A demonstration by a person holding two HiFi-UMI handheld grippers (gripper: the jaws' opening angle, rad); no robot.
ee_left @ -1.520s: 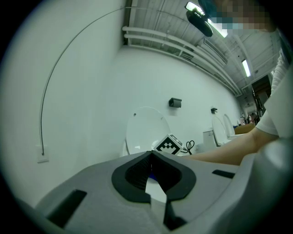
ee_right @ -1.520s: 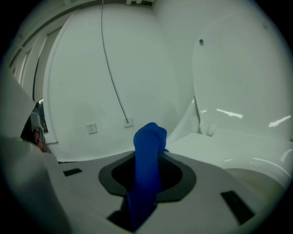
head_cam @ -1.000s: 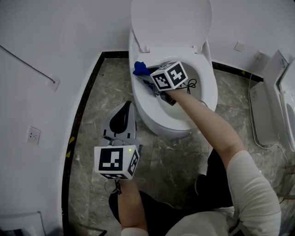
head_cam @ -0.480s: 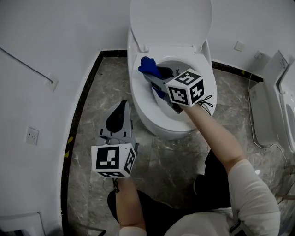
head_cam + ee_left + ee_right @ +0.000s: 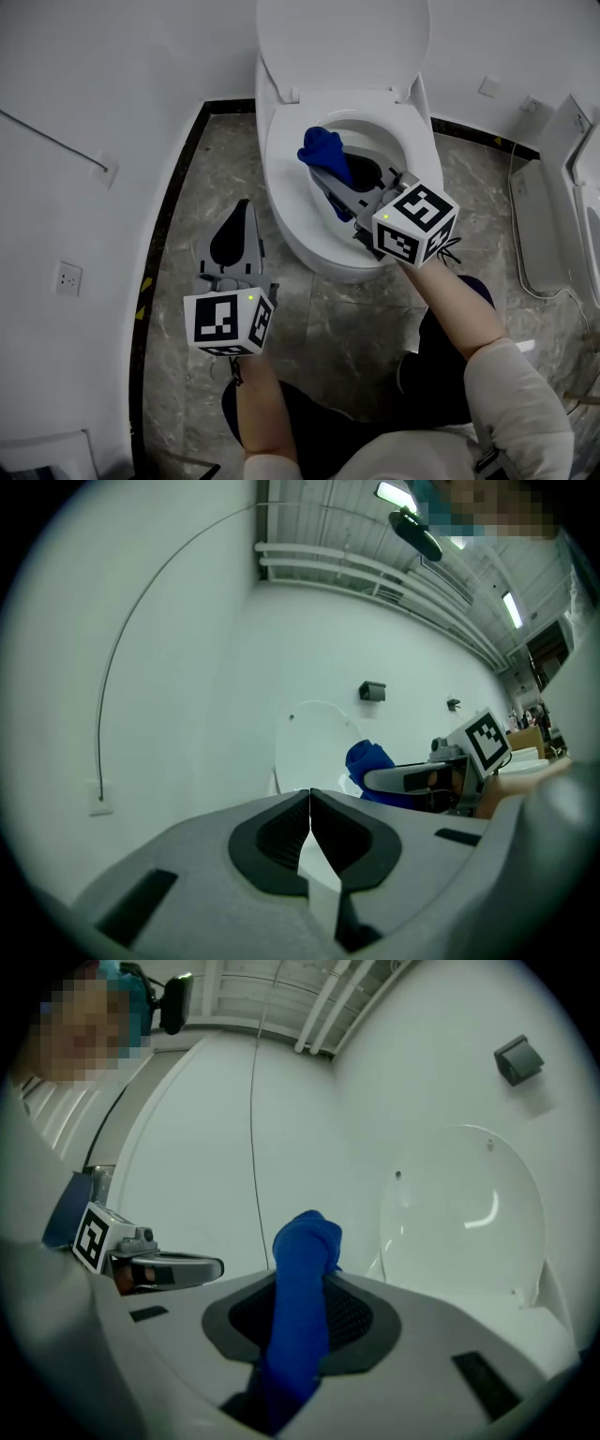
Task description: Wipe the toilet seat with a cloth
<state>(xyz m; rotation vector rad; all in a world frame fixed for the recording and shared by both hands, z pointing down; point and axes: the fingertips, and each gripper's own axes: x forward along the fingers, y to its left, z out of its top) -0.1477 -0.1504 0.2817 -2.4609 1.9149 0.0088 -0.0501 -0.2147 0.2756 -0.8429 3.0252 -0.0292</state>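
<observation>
The white toilet stands with its lid (image 5: 343, 37) raised and its seat (image 5: 281, 159) down. My right gripper (image 5: 323, 167) is shut on a blue cloth (image 5: 326, 150), which hangs over the bowl opening just inside the seat's left side. In the right gripper view the blue cloth (image 5: 302, 1312) fills the gap between the jaws, with the lid (image 5: 464, 1208) behind it. My left gripper (image 5: 237, 225) hovers over the floor left of the toilet, shut and holding nothing. In the left gripper view the jaws (image 5: 310, 803) meet, and the blue cloth (image 5: 370, 761) shows beyond them.
A grey marble floor (image 5: 187, 197) with a black border runs along the white wall on the left. A wall socket (image 5: 67, 277) sits low on that wall. Another white fixture (image 5: 548, 225) stands at the right edge. The person's legs are at the bottom.
My right gripper has drawn the blue cloth from the seat's left rear edge rightward and nearer, to over the bowl. The left gripper has barely shifted.
</observation>
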